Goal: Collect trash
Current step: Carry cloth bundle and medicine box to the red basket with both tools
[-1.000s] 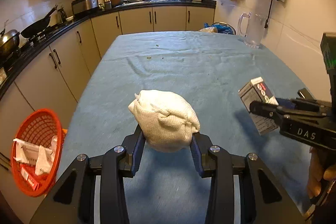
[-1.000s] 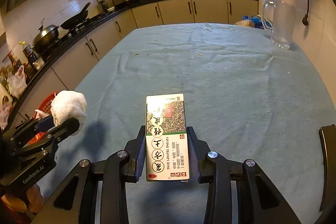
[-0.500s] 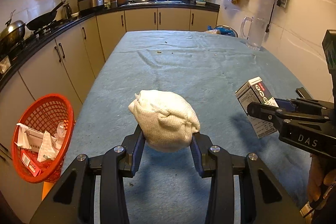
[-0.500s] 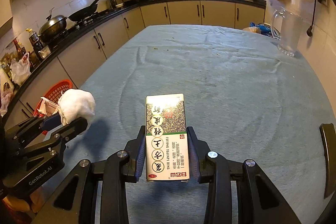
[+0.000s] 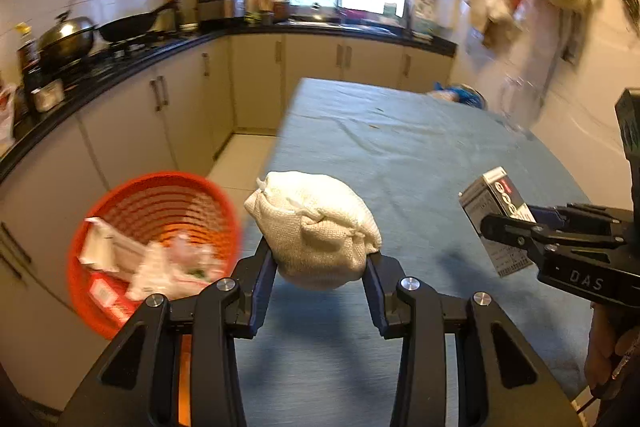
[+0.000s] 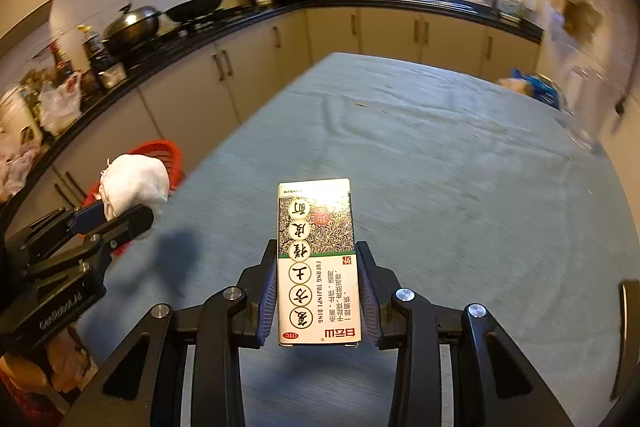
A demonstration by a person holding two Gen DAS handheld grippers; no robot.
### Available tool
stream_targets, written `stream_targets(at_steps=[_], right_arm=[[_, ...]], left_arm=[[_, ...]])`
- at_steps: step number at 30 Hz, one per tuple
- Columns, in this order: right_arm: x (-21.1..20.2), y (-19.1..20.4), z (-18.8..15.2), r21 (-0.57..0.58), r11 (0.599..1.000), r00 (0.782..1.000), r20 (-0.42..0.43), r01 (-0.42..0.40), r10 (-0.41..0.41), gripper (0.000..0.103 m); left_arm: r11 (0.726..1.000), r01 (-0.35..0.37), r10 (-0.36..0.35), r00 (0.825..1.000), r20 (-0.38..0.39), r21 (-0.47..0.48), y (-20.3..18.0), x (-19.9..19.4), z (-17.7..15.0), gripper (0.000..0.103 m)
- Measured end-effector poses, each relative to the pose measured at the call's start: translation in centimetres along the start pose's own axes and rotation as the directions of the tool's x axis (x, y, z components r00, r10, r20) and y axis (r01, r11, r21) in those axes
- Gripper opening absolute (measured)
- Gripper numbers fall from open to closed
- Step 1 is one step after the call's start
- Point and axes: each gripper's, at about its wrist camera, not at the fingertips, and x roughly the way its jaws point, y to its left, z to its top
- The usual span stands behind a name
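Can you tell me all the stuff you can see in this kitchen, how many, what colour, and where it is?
cloth bundle: one, white, clamped in the left gripper.
medicine box: one, white and green, clamped in the right gripper.
basket: one, orange-red, on the floor left of the table, holding white wrappers.
table cover: one, blue, spread over the table.
wok: one, black, on the stove.
lidded pot: one, silver, beside the wok.
cabinets: a row, beige, under the black counter.
left gripper: one, black.
right gripper: one, black.
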Motion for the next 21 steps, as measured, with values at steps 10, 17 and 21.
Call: stream_targets(at_steps=[10, 17, 21], right_arm=[[1.9, 8.4, 3.3, -0.092, 0.977, 0.981, -0.029, -0.193, 0.191, 0.039], [4.4, 13.3, 5.4, -0.103, 0.947, 0.952, -0.075, -0.305, 0.298, 0.039], [6.9, 15.2, 6.6, -0.082, 0.934, 0.934, -0.116, -0.348, 0.338, 0.039]], left_arm=[[0.972, -0.162, 0.168, 0.985, 0.023, -0.17, 11.5, -3.6, -0.9, 0.039], [0.952, -0.199, 0.206, 0.978, 0.006, -0.232, 15.9, -4.1, -1.6, 0.039], [0.955, -0.188, 0.192, 0.981, -0.006, -0.228, 16.1, -3.2, -1.6, 0.039]])
